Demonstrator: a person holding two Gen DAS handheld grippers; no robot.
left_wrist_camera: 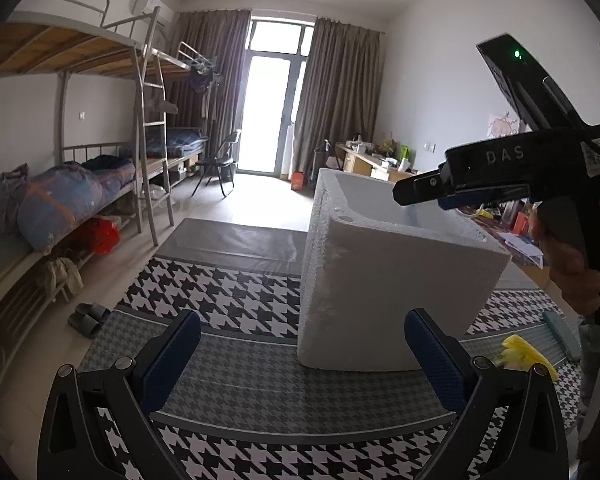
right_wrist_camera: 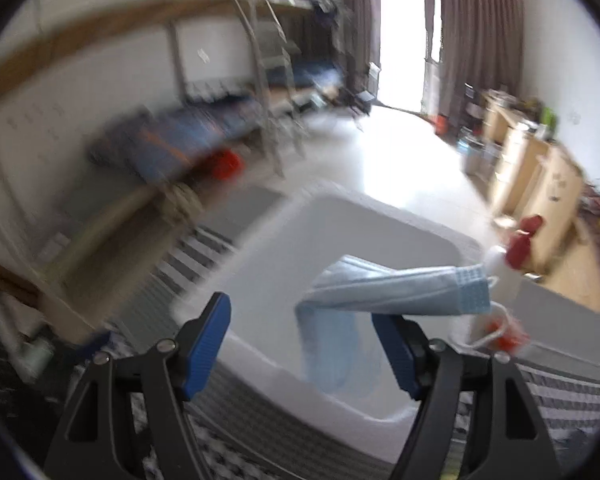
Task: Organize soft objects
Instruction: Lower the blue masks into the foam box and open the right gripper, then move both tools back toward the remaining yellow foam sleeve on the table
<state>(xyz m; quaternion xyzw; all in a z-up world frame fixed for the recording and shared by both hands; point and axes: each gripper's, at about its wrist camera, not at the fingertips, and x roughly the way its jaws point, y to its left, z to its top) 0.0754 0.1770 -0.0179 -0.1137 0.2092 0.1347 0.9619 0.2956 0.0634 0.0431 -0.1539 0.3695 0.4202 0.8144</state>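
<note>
L gripper (left_wrist_camera: 302, 354) is held w/ jaws spread wide, nothing between the blue pads (left_wrist_camera: 176, 356). A white foam box (left_wrist_camera: 384, 276) is seen just ahead of it and slightly to the R, standing on a houndstooth mat (left_wrist_camera: 228, 392). A yellow item (left_wrist_camera: 528, 354) is noted on the mat beside the R finger, type not determinable.

R gripper (right_wrist_camera: 300, 344) is positioned over the box (right_wrist_camera: 284, 264), jaws spread apart. A light blue face mask (right_wrist_camera: 400, 290) is seen just ahead of the fingertips, over the box opening, draped near the R pad (right_wrist_camera: 394, 354); no clamping is evident. Whether the mask touches the pad cannot be told, as the R wrist view is blurred. A white ear loop (right_wrist_camera: 488, 334) hangs at the mask's R end
</note>
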